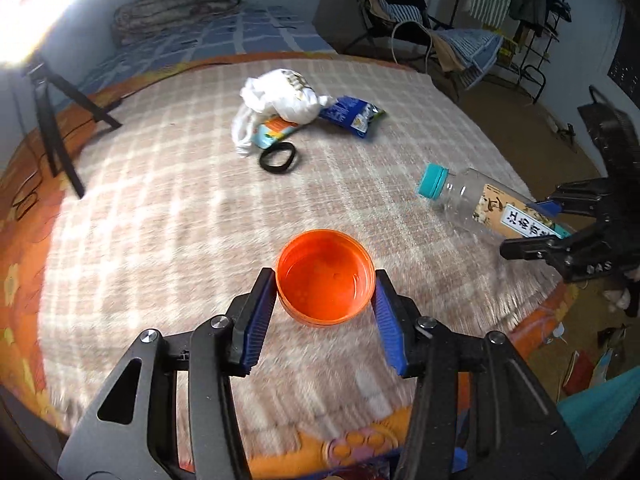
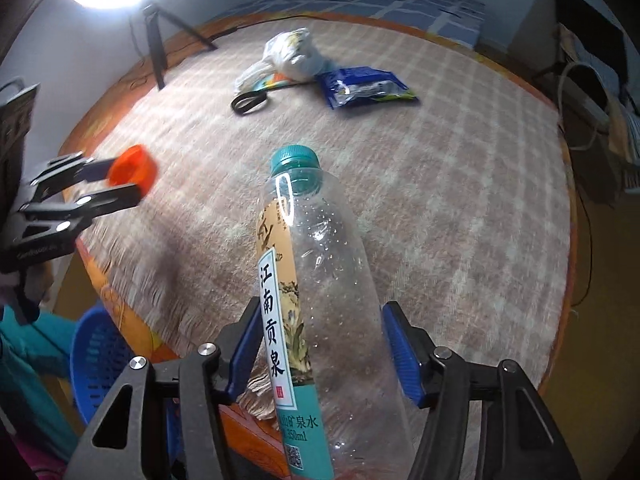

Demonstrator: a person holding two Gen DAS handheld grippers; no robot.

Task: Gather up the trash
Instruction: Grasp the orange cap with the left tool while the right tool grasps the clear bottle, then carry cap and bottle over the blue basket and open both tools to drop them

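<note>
An orange round lid (image 1: 326, 278) sits between the blue pads of my left gripper (image 1: 325, 280), which is shut on its two sides and holds it above the checked cloth. From the right wrist view the same lid (image 2: 134, 170) hangs at the left in the left gripper (image 2: 132, 180). My right gripper (image 2: 322, 312) is shut on a clear plastic bottle (image 2: 332, 280) with a teal cap (image 2: 294, 158) and a printed label. The bottle (image 1: 480, 204) points out over the table, tilted, with the right gripper (image 1: 536, 226) around its lower body.
On the round table's checked cloth (image 1: 160, 200) lie a white plastic bag (image 1: 280, 96), a blue wrapper (image 1: 352, 114), an orange-teal wrapper (image 1: 276, 130) and a black ring (image 1: 278, 158). A tripod (image 1: 52, 120) stands far left. A blue basket (image 2: 96, 360) sits below the near table edge.
</note>
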